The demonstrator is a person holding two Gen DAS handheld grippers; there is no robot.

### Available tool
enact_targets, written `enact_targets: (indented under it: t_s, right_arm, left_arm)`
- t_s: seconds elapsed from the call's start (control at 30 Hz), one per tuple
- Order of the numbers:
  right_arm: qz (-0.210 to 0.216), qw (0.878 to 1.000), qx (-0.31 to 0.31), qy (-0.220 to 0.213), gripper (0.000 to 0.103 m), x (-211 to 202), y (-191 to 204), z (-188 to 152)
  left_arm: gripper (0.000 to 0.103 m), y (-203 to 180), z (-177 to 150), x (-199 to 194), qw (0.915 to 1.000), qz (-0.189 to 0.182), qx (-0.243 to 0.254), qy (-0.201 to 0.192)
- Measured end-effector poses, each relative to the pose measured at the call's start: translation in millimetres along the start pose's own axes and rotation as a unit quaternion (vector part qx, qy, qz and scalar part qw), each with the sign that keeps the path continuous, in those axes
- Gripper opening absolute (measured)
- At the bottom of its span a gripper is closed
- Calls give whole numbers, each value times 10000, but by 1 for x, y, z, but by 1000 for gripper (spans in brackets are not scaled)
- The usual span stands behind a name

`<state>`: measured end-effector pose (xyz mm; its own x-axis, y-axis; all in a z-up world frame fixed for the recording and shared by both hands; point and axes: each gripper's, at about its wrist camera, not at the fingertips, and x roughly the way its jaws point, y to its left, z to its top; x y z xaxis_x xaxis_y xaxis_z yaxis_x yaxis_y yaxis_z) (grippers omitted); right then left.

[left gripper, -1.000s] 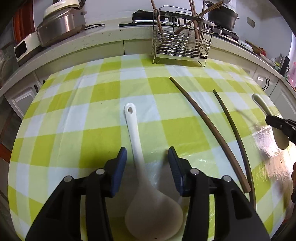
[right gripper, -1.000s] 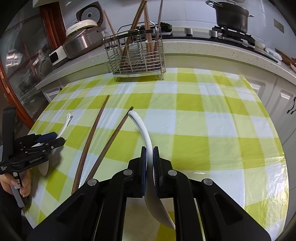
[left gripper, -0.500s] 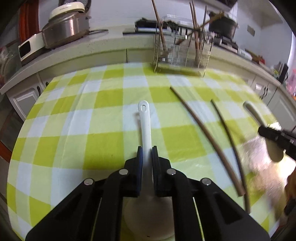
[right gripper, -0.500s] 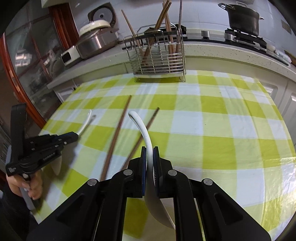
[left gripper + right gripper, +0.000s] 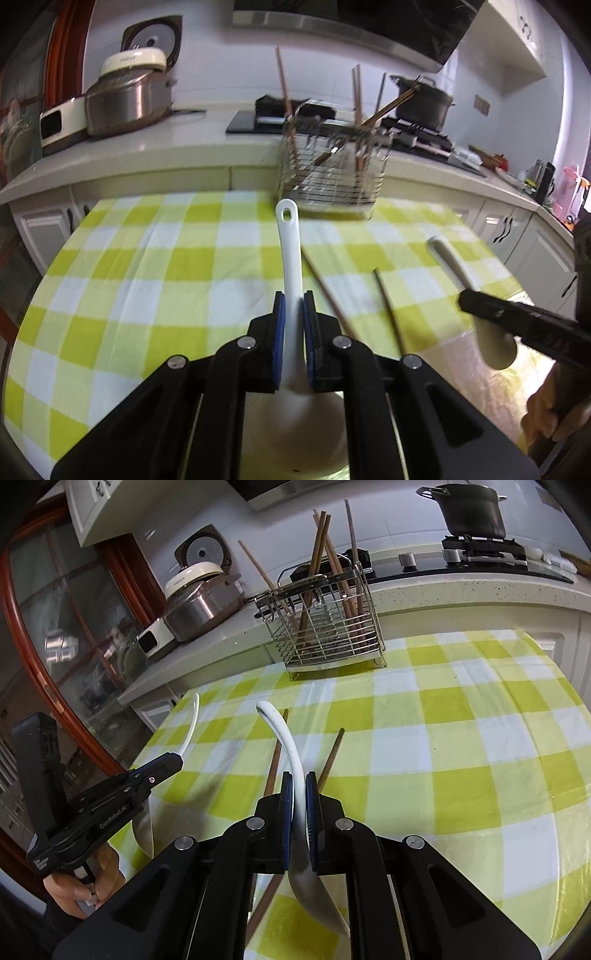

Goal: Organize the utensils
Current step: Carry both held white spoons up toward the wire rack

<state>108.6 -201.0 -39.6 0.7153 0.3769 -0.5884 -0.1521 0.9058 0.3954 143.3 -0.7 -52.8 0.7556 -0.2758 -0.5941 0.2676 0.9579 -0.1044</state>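
- Left gripper (image 5: 294, 321): pads clamped on handle of white spoon (image 5: 290, 251), bowl end trailing back under the jaws. Spoon is off the cloth, handle tip aimed toward wire rack (image 5: 330, 177), somewhat short of it.
- Right gripper (image 5: 300, 801): pads tight on curved handle of second white spoon (image 5: 284, 746), also lifted, short of the rack & to its right as the person faces it.
- Two brown chopsticks (image 5: 275, 753) lie loose on checked tablecloth (image 5: 461, 738), between the spoons & the rack.
- Rack already holds several upright sticks.
- Risk 1: both grips sit mid-handle w/ heavy bowl hanging behind; spoon may pivot or slip in the pads during carry.
- Risk 2: two spoons heading for one rack; grippers or handles may clash at the rim.
- Risk 3: spoon tip may catch the standing sticks or rack wire & tip it.
- Risk 4: a low pass could sweep the loose chopsticks off the cloth.
- Vs. 1 s ago: left jaws stood wide astride the spoon, flat on the cloth; they have just closed on it & it is now raised, rack looming larger. Right grip unchanged; view tilted up.
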Motion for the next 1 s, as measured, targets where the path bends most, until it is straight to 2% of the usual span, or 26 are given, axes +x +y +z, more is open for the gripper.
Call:
enact_targets:
  t_s: [0.17, 0.33, 0.4, 0.73, 1.0]
  right_arm:
    - [-27, 9999, -68, -145, 9, -3, 7, 14]
    - [-6, 9997, -215, -95, 9, 3, 16, 22]
    - [19, 9995, -317, -35, 9, 8, 20, 23]
    - [-40, 9996, -238, -111, 9, 1, 13, 23]
    - [60, 9991, -192, -362, 9, -9, 7, 44]
  left_arm:
    - [10, -16, 18, -6, 9995, -167, 121, -257]
    - [9, -26, 23, -15, 9969, -636, 189, -430]
    - [6, -33, 20, -17, 9961, -702, 329, -420]
    - [4, -35, 14, -9, 9961, -682, 474, -283]
    - [4, -46, 35, -12, 9950, -505, 793, -326]
